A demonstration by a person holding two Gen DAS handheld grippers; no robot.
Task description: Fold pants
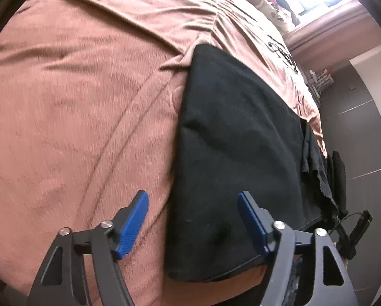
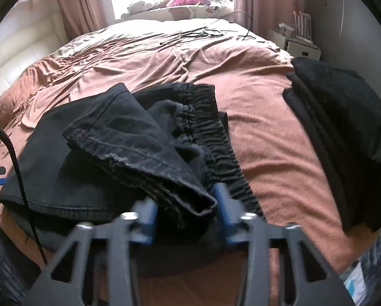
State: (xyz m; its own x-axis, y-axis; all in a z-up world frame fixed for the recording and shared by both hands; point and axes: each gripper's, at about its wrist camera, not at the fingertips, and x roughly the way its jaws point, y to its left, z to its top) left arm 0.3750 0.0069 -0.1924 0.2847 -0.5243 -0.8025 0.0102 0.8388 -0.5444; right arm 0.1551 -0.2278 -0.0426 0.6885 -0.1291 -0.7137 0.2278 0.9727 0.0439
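While my right claw (image 2: 187, 210) clamps the frayed hem of the black denim pants (image 2: 129, 137) bunched on the rust-brown bedspread (image 2: 266, 107) and my left claw (image 1: 193, 216) hangs open above them, stacked layers could slip, spoiling the fold.

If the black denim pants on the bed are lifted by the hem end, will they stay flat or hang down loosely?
The black denim pants will probably droop: they already lie bunched in soft folds on the brown bedsheet. The thick stitched hem, between the right hand-held gripper's pads, likely gives a firm hold. Being layered denim, they may feel fairly heavy and drag across the sheet.
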